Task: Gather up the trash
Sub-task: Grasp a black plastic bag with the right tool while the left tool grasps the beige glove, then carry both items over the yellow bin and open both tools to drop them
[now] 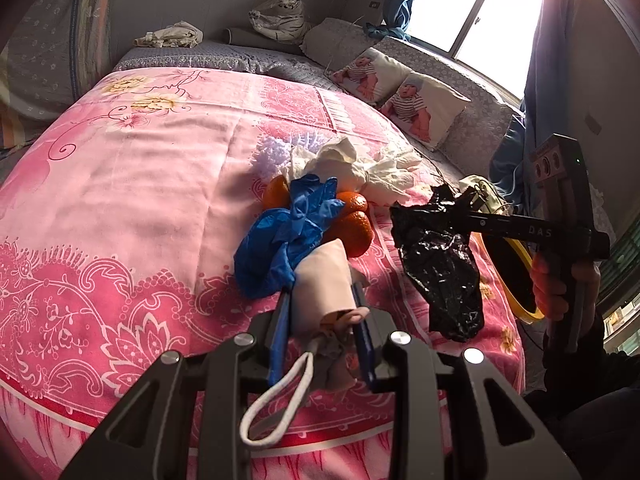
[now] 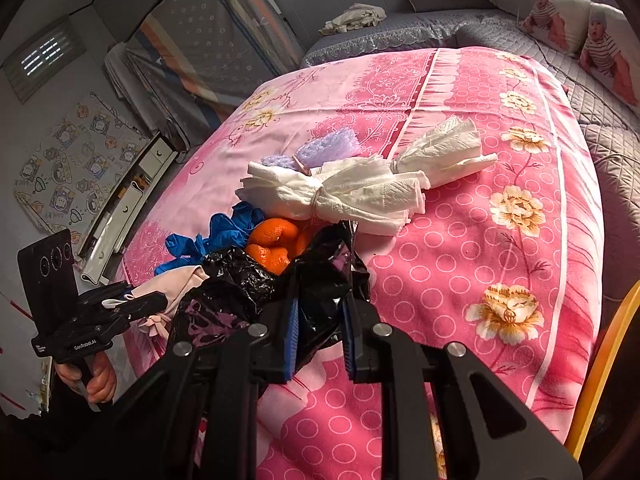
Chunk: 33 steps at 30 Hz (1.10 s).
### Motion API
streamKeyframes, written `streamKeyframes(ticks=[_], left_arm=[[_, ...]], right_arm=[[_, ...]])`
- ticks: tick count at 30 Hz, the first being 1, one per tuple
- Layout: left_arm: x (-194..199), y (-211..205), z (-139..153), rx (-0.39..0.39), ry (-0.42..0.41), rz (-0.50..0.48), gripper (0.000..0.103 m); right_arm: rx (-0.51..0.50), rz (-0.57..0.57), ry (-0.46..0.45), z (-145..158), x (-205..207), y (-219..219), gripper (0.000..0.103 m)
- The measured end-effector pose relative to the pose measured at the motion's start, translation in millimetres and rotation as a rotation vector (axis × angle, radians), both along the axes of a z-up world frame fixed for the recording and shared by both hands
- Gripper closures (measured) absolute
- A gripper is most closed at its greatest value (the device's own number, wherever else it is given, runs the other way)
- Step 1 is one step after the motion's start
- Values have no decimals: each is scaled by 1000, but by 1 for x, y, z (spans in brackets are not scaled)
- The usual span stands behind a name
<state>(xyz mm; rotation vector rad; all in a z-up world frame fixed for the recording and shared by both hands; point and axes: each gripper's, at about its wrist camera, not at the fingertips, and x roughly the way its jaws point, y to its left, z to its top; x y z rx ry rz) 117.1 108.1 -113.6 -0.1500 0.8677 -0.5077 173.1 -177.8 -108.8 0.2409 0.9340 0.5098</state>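
Nearest me, my left gripper (image 1: 324, 300) is clamped on a pale face mask (image 1: 324, 280) (ear loop dangling), and my right gripper (image 2: 320, 304) pinches the black trash bag (image 2: 256, 280). Just beyond lie blue gloves (image 1: 280, 236), oranges (image 1: 352, 224) and tissues (image 2: 352, 192); bare pink bedspread (image 1: 140, 168) stretches leftward.

Trash pile mid-bed: blue gloves (image 1: 288, 232), oranges (image 1: 352, 220), tied paper towels (image 2: 348, 192), purple sponge (image 2: 324, 146), all touching or overlapping. Approach from near edge blocked by black bag (image 2: 256, 284) hanging in right gripper (image 2: 320, 336) and by pale mask (image 1: 324, 280) in left gripper (image 1: 324, 340). Open pink blanket (image 1: 140, 168) left of pile; open stretch right of it (image 2: 500, 208). Yellow rim (image 2: 600, 360) at far right edge.
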Motion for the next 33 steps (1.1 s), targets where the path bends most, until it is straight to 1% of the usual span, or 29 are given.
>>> streamKeyframes(ticks=[20, 26, 33], left_arm=[[-18, 15, 65, 18, -165, 58, 76], [-20, 9, 75, 28, -185, 52, 76], [-20, -3, 79, 30, -192, 28, 76]], right_arm=[[52, -83, -60, 21, -25, -43, 86], [64, -117, -75, 26, -31, -59, 86], [77, -168, -89, 29, -38, -82, 86]])
